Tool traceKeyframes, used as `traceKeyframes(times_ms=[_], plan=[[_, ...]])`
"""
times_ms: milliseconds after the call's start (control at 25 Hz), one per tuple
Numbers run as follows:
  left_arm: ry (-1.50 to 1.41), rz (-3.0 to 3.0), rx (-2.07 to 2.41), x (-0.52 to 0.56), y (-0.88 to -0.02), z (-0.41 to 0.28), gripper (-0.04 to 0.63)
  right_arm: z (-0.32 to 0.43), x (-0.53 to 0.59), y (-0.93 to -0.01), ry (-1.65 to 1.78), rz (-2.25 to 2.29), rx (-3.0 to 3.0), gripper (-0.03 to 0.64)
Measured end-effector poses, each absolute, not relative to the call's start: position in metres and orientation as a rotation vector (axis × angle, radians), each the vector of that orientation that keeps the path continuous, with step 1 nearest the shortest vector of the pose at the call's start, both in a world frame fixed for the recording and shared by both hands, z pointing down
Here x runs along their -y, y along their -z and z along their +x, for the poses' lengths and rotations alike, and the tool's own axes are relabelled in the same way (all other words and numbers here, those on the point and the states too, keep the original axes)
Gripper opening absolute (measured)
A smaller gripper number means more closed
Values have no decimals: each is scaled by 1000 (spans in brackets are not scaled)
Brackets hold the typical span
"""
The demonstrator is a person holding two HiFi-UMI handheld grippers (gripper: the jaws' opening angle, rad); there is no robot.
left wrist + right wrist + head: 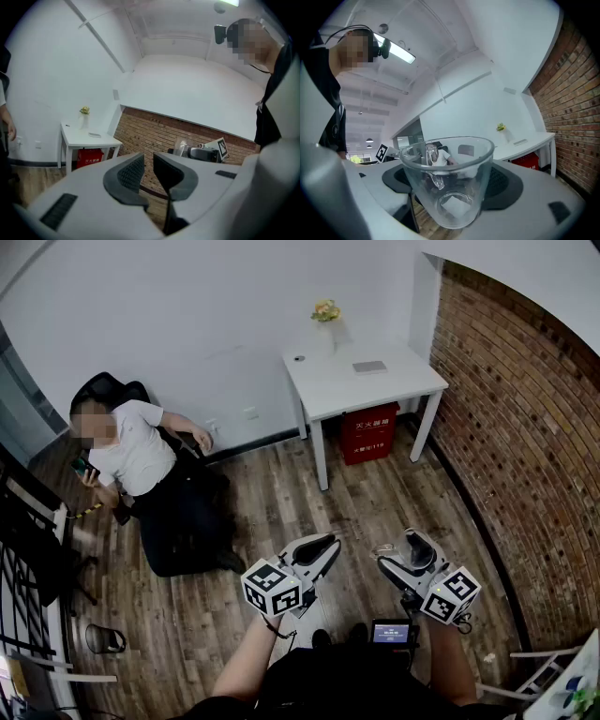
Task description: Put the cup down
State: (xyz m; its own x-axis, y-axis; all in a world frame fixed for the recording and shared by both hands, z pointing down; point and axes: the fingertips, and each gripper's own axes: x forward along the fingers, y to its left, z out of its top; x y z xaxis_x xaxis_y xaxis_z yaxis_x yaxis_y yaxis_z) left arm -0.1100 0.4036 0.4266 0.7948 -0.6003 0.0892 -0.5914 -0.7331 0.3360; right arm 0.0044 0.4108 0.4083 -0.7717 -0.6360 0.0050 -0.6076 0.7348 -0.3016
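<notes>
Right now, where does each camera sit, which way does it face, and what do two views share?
Head view: on the person's head, steeply down at the rectangular white table; shows forearms, left hand-held gripper, right hand-held gripper.
Left gripper view: on the left one, looking along its empty, barely parted jaws toward the red brick wall.
Right gripper view: on the right one, along jaws clamping the clear glass cup.
Shared: all show that table.
</notes>
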Motion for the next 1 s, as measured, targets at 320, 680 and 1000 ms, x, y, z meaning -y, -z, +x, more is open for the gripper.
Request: traceKeyframes(times_ms=[320, 680, 1000], plan=[[32, 2645, 874, -404, -430, -96, 52, 8, -412, -410, 439, -1022, -2843, 414], [15, 2663, 856, -402, -427, -84, 52, 22, -405, -408, 427, -1051, -2839, 414], [16, 2660, 841, -402, -425, -79, 52, 22, -402, -403, 443, -1044, -2833, 414]])
